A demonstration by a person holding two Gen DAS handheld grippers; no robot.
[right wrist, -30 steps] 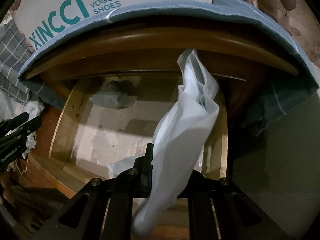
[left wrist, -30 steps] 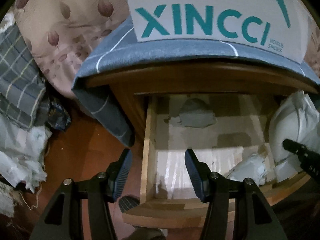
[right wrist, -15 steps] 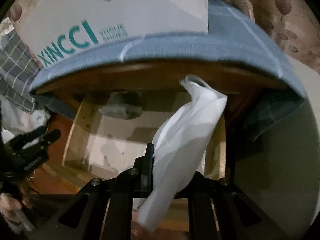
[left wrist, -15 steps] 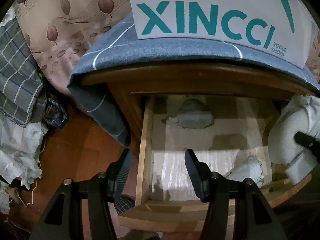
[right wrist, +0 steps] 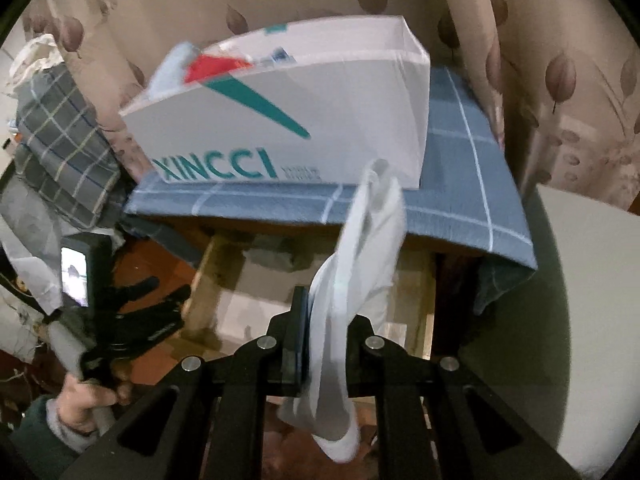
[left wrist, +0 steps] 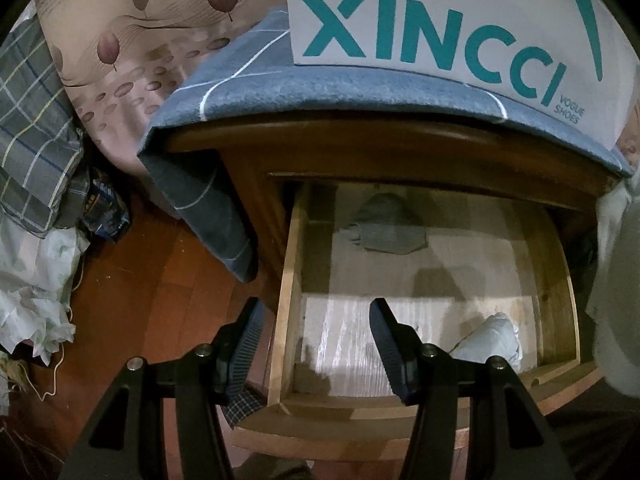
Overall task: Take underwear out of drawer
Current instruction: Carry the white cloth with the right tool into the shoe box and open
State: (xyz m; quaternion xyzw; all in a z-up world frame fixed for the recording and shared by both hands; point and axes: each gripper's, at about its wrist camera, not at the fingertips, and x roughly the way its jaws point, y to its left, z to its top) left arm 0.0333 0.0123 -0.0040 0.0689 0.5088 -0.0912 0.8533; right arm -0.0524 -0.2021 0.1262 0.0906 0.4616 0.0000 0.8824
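The wooden drawer (left wrist: 288, 280) of the nightstand stands pulled open. A grey garment (left wrist: 384, 228) lies at its back and a white one (left wrist: 492, 340) at its front right. My left gripper (left wrist: 316, 328) is open and empty over the drawer's front left corner; it also shows in the right wrist view (right wrist: 160, 296). My right gripper (right wrist: 320, 320) is shut on white underwear (right wrist: 360, 264), held raised above the drawer in front of the nightstand top. The underwear also shows at the right edge of the left wrist view (left wrist: 616, 272).
A white XINCCI shoe box (right wrist: 320, 120) holding clothes sits on a blue checked cloth (right wrist: 460, 200) covering the nightstand. Plaid bedding (left wrist: 32, 128) and white bags (left wrist: 32, 280) lie on the red-brown floor (left wrist: 160, 280) to the left. A leaf-patterned curtain (right wrist: 560, 80) hangs behind.
My right gripper has lifted the white underwear up out of the drawer to the level of the nightstand top. The left gripper has stayed open and drawn back slightly.
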